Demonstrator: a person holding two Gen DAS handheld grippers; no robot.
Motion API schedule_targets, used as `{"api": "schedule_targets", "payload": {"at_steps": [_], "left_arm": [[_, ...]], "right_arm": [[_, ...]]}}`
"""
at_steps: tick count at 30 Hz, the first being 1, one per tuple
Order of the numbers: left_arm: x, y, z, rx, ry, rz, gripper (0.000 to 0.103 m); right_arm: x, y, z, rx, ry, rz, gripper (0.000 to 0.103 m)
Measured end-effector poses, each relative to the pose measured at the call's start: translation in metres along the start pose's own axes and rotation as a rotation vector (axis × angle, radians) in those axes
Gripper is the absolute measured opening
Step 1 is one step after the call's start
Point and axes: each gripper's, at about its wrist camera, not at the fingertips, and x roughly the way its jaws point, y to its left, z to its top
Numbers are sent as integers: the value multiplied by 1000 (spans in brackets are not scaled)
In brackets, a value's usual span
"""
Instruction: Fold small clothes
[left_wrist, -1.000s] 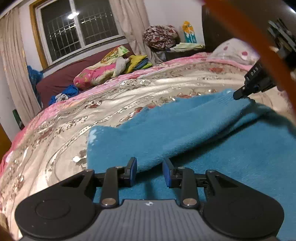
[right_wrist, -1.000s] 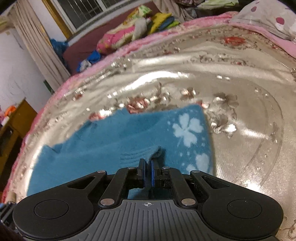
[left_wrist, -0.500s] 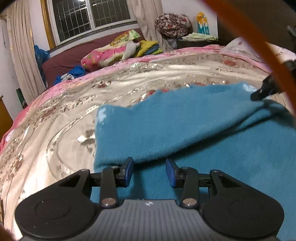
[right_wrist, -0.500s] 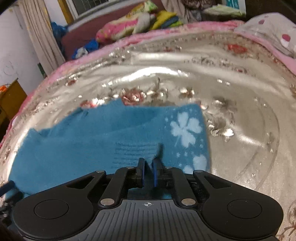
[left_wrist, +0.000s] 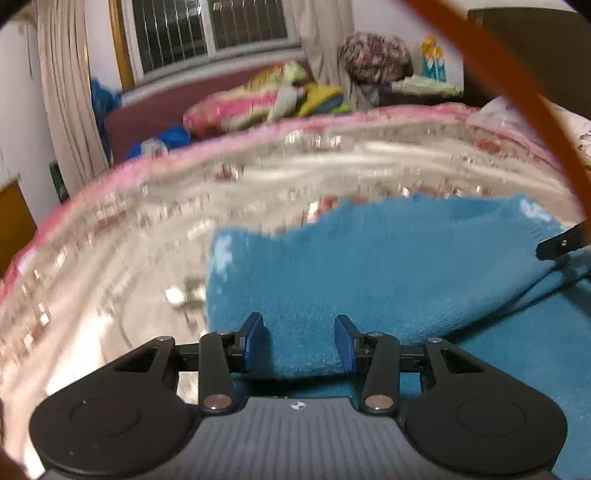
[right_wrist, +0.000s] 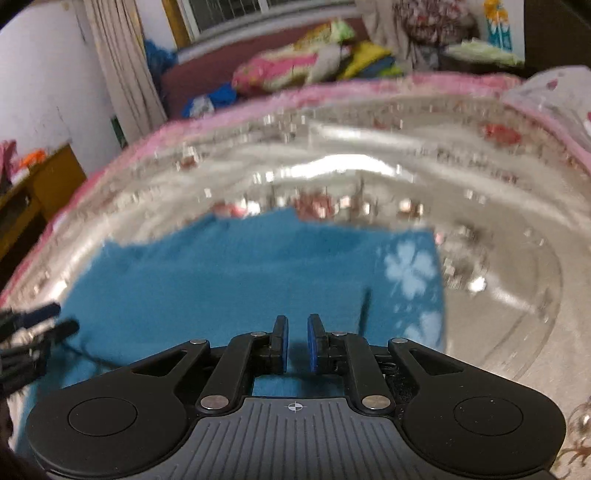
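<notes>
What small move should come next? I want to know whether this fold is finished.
Probably draw both grippers back: the left gripper and right gripper are open, holding nothing, and the blue cloth lies doubled over on the bedspread.

We count one blue garment (left_wrist: 388, 266) on one bed (left_wrist: 110, 266), two grippers, left (left_wrist: 299, 341) and right (right_wrist: 295, 343), and one window (left_wrist: 210, 33) at twelve o'clock.

A home bedroom: a bed (left_wrist: 110, 258) under shiny floral bedspread, curtained barred window (left_wrist: 207, 33), piled bedding (left_wrist: 258, 103).
</notes>
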Motion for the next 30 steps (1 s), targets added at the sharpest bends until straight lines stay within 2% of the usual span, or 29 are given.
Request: {"api": "schedule_targets", "payload": {"at_steps": [2,8,14,22,30], "left_arm": [[-1,0,-2,8,2,2,49],[-22,-5,-1,22,-6,-1,49],[-49,-4,-6,4,-6,-21,49],[-94,-9,-12,29,-26,-33,49],[-134,-13,-35,21,-5,-62,49]], "right_arm": [[13,-3,-3,2,45,-24,11],[-4,5,-5,-27,31,-32,14],[-40,11,-12,-18,26,1,14],[-100,31,-22,-29,2,55,14],[-159,47,-56,-73,8,82,19]]}}
